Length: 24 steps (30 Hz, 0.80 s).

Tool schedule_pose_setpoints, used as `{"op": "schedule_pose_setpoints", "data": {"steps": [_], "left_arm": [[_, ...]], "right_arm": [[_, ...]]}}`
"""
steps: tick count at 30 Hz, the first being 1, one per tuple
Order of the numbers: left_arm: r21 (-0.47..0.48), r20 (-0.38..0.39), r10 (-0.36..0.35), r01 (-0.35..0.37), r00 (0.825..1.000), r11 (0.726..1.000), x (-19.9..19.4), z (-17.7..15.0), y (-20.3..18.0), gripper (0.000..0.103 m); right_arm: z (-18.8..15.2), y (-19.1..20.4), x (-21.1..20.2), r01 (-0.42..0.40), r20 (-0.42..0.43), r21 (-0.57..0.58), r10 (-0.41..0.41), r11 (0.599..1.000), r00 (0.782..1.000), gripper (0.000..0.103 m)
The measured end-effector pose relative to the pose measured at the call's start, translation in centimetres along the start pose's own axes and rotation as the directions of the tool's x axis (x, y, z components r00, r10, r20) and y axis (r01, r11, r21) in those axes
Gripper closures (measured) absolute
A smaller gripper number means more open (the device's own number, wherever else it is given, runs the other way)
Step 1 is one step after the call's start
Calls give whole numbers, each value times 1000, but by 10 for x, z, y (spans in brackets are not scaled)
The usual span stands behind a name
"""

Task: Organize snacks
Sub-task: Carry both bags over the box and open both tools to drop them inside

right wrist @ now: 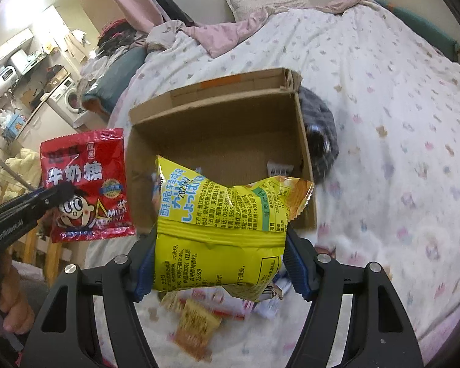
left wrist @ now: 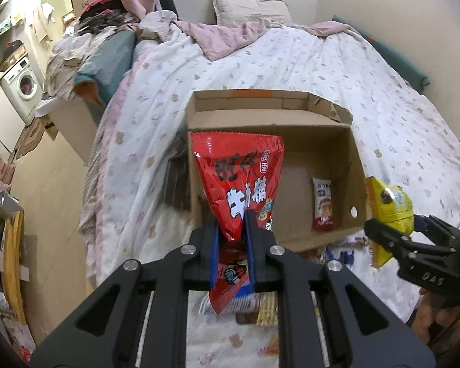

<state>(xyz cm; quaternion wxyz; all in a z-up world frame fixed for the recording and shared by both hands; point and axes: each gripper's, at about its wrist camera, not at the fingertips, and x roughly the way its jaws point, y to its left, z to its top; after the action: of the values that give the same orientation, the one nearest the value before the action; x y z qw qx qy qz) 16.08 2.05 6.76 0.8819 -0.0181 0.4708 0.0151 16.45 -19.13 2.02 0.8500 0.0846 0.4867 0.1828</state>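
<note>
Above bed (left wrist: pixel 291 61), jaws pinch red packet (left wrist: pixel 239 178).

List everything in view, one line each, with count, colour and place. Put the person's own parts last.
box: one, brown cardboard, open, on the bed
red bag: one, red, held up before the box
yellow bag: one, yellow, held up before the box
small packet: one, white and red, lying inside the box
loose snacks: several, orange, red and white, on the quilt below the tools
quilt: one, white with small prints, over the bed
pink cover: one, pink, bunched near the pillow
pillow: one, pale, at the head of the bed
washer: one, white, far left
left tool: one, black with blue pads, shut on the red bag
right tool: one, black with blue pads, gripping the yellow bag
hand: one, holding the left tool
</note>
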Motion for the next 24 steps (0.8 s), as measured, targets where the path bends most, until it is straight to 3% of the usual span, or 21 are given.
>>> {"op": "schedule_pose_setpoints", "data": {"steps": [6,18,22,24], "left_arm": [[-32,-53,-35,34,998,999,43,24,-4,91],[-21,-89,38,-40,995,999,91,34,0,91],[-49,-99,37,-42,994,998,95,37,9,91],[-58,-100,35,-41,994,997,95,37,10,91]], "right_arm": [[24,-14,35,-11,-10,19,12,1000,1000,31],[50,-17,104,-32,-69,1,32,999,997,31],[49,-21,118,-76,-104,46,80,996,991,25],[50,-22,118,-65,-91,58,70,996,993,11]]}}
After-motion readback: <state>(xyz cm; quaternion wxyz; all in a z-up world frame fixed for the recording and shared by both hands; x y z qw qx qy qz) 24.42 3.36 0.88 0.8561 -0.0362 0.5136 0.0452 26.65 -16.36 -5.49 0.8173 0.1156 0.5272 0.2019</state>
